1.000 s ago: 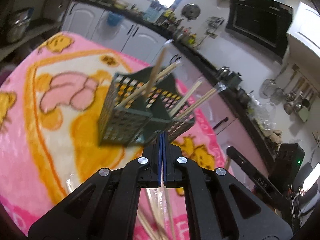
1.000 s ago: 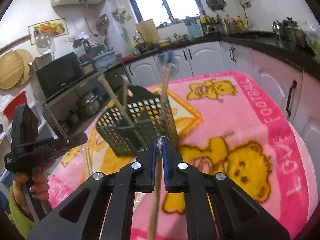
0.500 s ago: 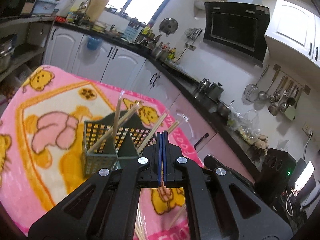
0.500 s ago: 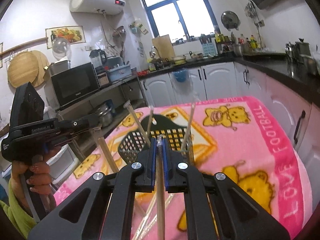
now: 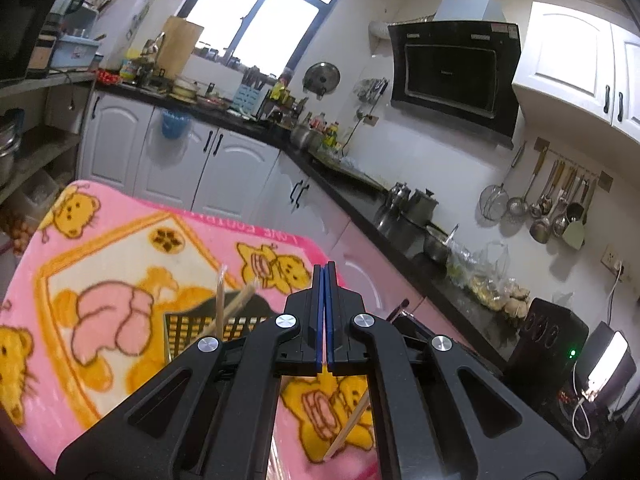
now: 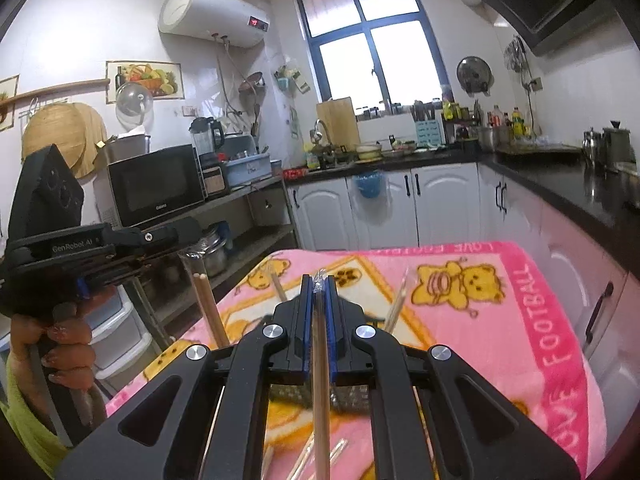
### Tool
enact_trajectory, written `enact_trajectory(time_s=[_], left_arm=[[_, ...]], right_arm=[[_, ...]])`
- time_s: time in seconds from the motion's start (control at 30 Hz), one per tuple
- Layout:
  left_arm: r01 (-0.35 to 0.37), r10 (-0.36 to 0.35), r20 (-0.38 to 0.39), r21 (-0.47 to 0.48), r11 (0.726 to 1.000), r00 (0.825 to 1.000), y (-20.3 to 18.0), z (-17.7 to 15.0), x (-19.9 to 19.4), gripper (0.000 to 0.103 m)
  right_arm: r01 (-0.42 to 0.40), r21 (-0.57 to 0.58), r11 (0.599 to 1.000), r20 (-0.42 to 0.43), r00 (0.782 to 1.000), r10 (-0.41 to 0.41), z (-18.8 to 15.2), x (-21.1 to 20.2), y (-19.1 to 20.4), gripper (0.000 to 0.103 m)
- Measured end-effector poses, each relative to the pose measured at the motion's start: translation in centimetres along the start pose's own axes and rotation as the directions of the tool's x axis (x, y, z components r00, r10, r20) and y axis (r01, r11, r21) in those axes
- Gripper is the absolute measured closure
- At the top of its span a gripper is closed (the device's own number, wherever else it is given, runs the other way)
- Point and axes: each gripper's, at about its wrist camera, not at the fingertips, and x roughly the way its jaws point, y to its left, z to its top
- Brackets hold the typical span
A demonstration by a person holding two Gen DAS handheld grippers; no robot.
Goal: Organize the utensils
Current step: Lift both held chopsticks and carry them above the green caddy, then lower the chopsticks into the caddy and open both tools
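Observation:
A dark green mesh utensil basket [image 5: 208, 326] stands on the pink blanket, mostly hidden behind my gripper bodies; wooden chopsticks [image 5: 228, 304] stick up out of it. My left gripper [image 5: 324, 280] is shut with nothing between its pads, raised above the basket. My right gripper [image 6: 319, 288] is shut on a plastic-wrapped wooden chopstick [image 6: 320, 384] that runs back between the jaws. A bit of the basket [image 6: 352, 396] shows under the right gripper, with chopsticks [image 6: 208, 312] rising beside it. Loose chopsticks [image 5: 348, 428] lie on the blanket.
The pink bear blanket [image 6: 500, 320] covers the table. The left hand-held gripper body [image 6: 80, 248] and the hand show at left in the right wrist view. White cabinets [image 6: 400, 208] and a black counter [image 5: 360, 200] lie beyond the table.
Both grippers have risen and tilted up, so the basket has sunk low in both views. The right gripper still holds its chopstick. The left gripper stays shut.

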Motion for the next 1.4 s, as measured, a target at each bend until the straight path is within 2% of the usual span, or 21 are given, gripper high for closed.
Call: enact_trajectory(time_s=[0.33,0.7,0.9,1.4], left_arm=[[-0.004,0.005,0.078,-0.009,1.000,0.997,0.1,3.6,-0.4,0.103],[-0.060,0.059,0.139,0.003,0.998,0.989,0.3,6.3,-0.3,0.103],[-0.096,0.095,0.140,0.001,0.995,0.986,0.8,6.3,0.5,0.103],[-0.103,0.104,0.140,-0.017,0.995,0.985,2.1,6.8,3.0,0.103]], right_arm=[[0.012,-0.022,1.000,0.060,0.998,-0.011,2.7,0.7,0.3,0.097],[0.026,-0.034,0.999,0.140,0.990,-0.021,5.7,1.8,-0.4,0.097],[0.042,-0.034,0.999,0.159,0.987,-0.036,6.7,2.3,-1.3,0.097],[0.060,-0.046,0.997,0.179,0.982,-0.051,7.1,5.2,-1.7,0.097]])
